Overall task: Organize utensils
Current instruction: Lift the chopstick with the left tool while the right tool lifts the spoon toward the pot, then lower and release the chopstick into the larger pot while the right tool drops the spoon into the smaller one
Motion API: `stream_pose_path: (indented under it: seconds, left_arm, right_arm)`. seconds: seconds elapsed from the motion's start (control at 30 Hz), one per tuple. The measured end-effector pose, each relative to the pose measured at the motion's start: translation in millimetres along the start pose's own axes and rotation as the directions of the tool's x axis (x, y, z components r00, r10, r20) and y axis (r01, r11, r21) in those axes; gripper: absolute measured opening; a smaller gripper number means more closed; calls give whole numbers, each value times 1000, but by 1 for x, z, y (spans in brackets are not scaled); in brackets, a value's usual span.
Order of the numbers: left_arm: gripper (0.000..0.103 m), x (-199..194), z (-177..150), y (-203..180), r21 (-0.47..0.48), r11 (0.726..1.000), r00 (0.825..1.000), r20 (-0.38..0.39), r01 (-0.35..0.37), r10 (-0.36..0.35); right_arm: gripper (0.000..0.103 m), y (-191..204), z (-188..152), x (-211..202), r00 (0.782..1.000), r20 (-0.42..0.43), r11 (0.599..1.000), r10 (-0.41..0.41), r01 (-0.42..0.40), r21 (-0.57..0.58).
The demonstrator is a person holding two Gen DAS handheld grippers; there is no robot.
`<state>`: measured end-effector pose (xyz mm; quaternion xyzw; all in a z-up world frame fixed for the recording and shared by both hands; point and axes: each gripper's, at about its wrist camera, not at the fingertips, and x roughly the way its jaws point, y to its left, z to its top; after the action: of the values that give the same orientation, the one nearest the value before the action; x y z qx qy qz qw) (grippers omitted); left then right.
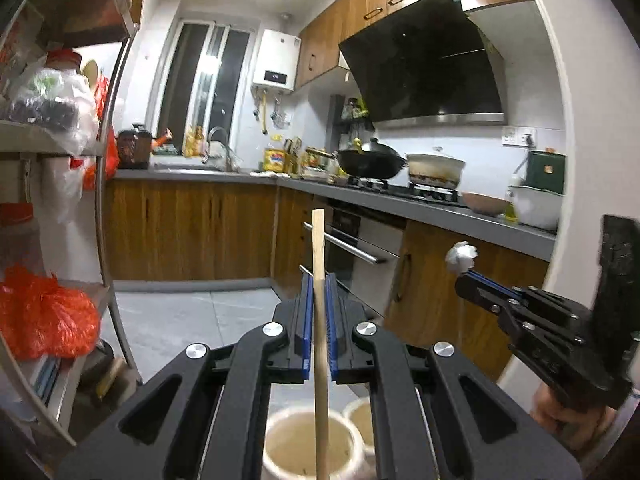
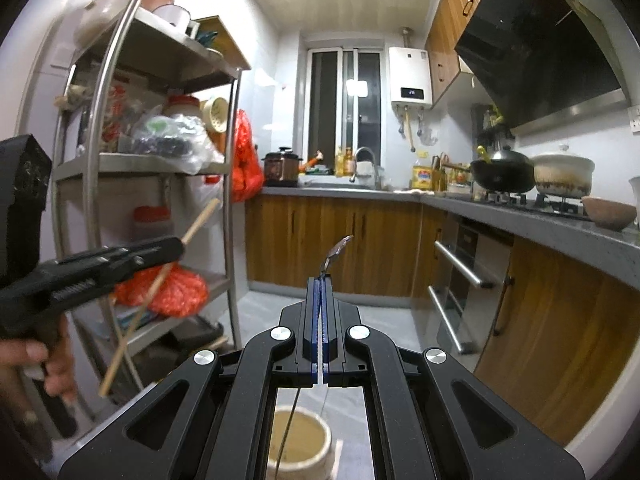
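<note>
Above 2 cream cups [image 1: 308, 446], left claw [image 1: 319, 292] clamped on chopstick [image 1: 319, 248], right claw [image 2: 322, 292] on spoon [image 2: 334, 254].

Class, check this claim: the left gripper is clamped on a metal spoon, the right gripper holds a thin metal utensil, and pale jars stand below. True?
Not quite. The left gripper clamps a wooden chopstick, as the left wrist view shows. The right gripper does hold a thin metal utensil, with pale jars below.
</note>
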<state>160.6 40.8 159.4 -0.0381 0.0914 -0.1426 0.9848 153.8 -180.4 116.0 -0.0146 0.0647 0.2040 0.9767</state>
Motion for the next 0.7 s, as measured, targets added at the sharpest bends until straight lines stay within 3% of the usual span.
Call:
stream_pose_path:
  seconds: [0.33,0.7]
  left_arm:
    - [6,54,-30,1,10,994,994,29,-105,105]
    - [6,43,-63,6,13,995,994,-43,-98,99]
  right_arm:
    - [2,-5,-26,43,999,-42,998,-26,29,61]
    - [2,-5,-72,57,988,-152,997,-30,39,60]
